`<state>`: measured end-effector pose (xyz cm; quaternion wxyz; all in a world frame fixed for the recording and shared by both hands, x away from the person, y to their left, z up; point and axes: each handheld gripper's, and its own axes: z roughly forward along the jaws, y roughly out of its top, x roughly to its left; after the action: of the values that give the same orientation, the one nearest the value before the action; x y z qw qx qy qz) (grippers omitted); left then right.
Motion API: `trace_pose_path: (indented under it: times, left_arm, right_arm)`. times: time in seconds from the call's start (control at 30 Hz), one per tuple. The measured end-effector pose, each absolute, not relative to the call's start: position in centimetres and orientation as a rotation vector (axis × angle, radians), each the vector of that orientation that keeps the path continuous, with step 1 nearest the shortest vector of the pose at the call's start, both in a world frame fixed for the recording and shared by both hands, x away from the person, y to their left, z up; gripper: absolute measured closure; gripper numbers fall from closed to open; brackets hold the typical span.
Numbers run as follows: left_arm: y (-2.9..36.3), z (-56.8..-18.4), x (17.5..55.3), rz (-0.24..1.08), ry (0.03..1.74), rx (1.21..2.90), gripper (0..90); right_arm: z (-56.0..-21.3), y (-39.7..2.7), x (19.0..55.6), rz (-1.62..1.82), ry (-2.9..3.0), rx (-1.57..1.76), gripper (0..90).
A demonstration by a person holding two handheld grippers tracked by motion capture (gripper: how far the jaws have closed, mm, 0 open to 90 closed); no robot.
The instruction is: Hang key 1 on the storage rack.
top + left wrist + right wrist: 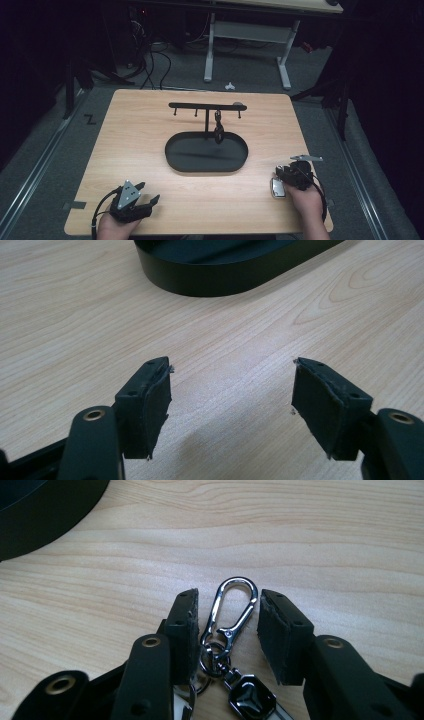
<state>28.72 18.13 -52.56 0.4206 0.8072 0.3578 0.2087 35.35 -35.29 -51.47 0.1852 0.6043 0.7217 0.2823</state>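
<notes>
A silver carabiner (216, 609) lies flat on the wooden table (150, 125), joined by rings to a black emblem fob (251, 698). In the high view this key bunch (277, 188) lies near the table's front right corner. My right gripper (227, 597) straddles the carabiner, one pad on each side and close to it, with a slim gap still showing on the right; it is open (282, 179). My left gripper (148, 192) rests low at the front left, jaws wide open (232, 375) over bare wood, nothing between them.
A black oval tray (172, 160) sits mid-table, with a black hook rack (206, 106) standing from it and a dark key item (218, 131) hanging from one hook. The tray's wall (210, 282) lies ahead of the left gripper and at the upper left (45, 520) of the right gripper view.
</notes>
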Motion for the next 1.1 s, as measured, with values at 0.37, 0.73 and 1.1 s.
trace_pose_path:
  times: [0.37,0.73,1.1]
  left_arm:
    - [18.2,-52.5,28.4,0.529,0.899,2.027,32.2]
    - [18.4,-52.5,28.5,0.528,0.905,2.017,32.2]
    - [18.3,-52.6,28.5,0.524,0.904,2.024,32.2]
  right_arm:
    - [-51.4,-34.1,35.4,0.767,2.110,1.614,75.1]
    - [-51.3,-33.8,35.4,0.775,2.119,1.600,78.0]
    - [-50.9,-33.5,35.2,0.805,2.122,1.563,85.9]
